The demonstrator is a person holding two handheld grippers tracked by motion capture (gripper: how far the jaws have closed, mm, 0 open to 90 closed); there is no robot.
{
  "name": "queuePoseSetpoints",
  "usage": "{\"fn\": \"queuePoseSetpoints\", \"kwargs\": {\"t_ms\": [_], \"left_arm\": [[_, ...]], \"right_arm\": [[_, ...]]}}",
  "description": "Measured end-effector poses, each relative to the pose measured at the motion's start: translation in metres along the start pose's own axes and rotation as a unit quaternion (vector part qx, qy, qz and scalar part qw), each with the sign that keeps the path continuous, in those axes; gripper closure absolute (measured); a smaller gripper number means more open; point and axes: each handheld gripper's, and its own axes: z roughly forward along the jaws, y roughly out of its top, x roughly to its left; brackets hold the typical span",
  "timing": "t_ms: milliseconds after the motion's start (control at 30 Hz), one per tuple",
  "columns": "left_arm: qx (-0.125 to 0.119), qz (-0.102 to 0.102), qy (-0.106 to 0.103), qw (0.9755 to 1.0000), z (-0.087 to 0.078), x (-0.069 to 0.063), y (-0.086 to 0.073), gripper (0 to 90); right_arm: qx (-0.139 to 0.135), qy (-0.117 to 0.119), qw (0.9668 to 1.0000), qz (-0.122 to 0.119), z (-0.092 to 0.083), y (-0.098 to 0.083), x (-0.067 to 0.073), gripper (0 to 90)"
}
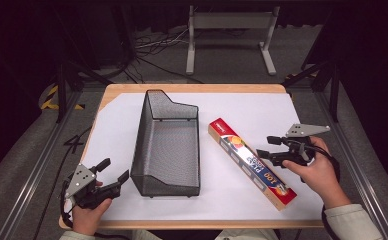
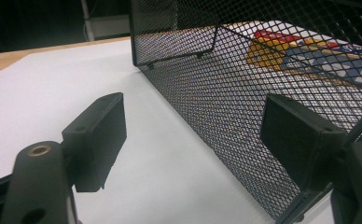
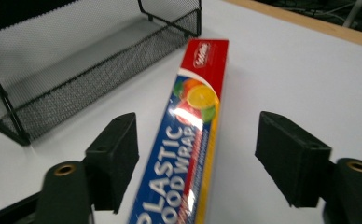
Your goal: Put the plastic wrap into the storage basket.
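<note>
The box of plastic food wrap (image 1: 251,162) lies flat on the white sheet covering the worktop (image 1: 242,102), running diagonally away from the person; in the right gripper view its near end is cut off at the bottom edge and the lettering there is blurred. The right claw (image 1: 267,147) hangs just above the box's middle with its jaws spread wide, one on each side of the carton, and its pads are clear of the cardboard, so it holds nothing. Beyond the right claw's left jaw sits the black mesh basket (image 1: 168,145), near the box but apart from it, with a strip of bare sheet between them. To the right of the right claw the sheet is open as far as the worktop's wooden edge. The left claw (image 1: 113,170) rests low near the worktop's front edge, jaws wide apart and empty; the basket's near corner stands just beside its right jaw, though whether they touch is hard to tell. Through the mesh the box shows as broken patches of colour, while bare sheet stretches off past its left jaw.
</note>
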Motion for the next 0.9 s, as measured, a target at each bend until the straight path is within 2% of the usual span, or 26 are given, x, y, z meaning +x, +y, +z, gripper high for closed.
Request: {"fn": "queuePoseSetpoints", "kwargs": {"t_ms": [67,133,167,200,267,333,367,400,433,533,567,633,733,900], "left_arm": [[-0.001,-0.001,0.000,1.0000,0.000,0.000,0.000,23.4],[-0.001,-0.001,0.000,1.0000,-0.001,0.001,0.000,23.4],[0.000,-0.001,0.000,1.0000,-0.001,0.001,0.000,23.4],[0.000,-0.001,0.000,1.0000,-0.001,0.001,0.000,23.4],[0.000,-0.001,0.000,1.0000,-0.001,0.001,0.000,23.4],[0.000,-0.001,-0.001,1.0000,-0.001,0.001,0.000,23.4],[0.000,-0.001,0.000,1.0000,-0.001,0.001,0.000,23.4],[0.000,-0.001,0.000,1.0000,-0.001,0.001,0.000,23.4],[0.001,0.000,-0.001,1.0000,-0.001,0.001,0.000,23.4],[0.000,-0.002,-0.001,1.0000,-0.001,0.001,0.000,23.3],[0.000,-0.001,-0.001,1.0000,0.000,0.001,0.000,23.3],[0.000,0.000,-0.001,1.0000,0.000,0.000,0.000,23.3],[0.000,0.001,-0.002,1.0000,0.000,0.001,0.000,23.3],[0.001,-0.002,-0.002,1.0000,0.000,0.001,0.000,23.3]], "right_arm": [[-0.008,0.000,1.0000,0.004,0.009,0.003,0.007,25.7],[-0.005,-0.002,0.9999,0.010,0.016,0.005,0.011,23.0],[0.005,-0.010,0.9999,0.004,0.025,0.006,0.015,22.3],[0.005,-0.010,0.9999,0.004,0.025,0.006,0.015,22.3],[0.019,-0.029,0.9994,-0.006,0.033,0.007,0.017,20.0],[0.046,-0.039,0.9982,0.001,0.043,0.005,0.018,19.2],[0.072,-0.044,0.9964,0.006,0.051,0.004,0.019,16.3],[0.072,-0.044,0.9964,0.006,0.051,0.004,0.019,16.3],[0.094,-0.050,0.9943,0.005,0.058,0.002,0.019,16.3],[0.107,-0.055,0.9927,0.008,0.063,0.001,0.020,16.3],[0.120,-0.058,0.9909,0.017,0.068,0.003,0.019,15.5],[0.125,-0.061,0.9901,0.019,0.070,0.003,0.019,14.9],[0.160,-0.069,0.9843,0.025,0.078,0.002,0.020,13.9],[0.195,-0.075,0.9775,0.028,0.087,-0.001,0.018,14.0]]}}
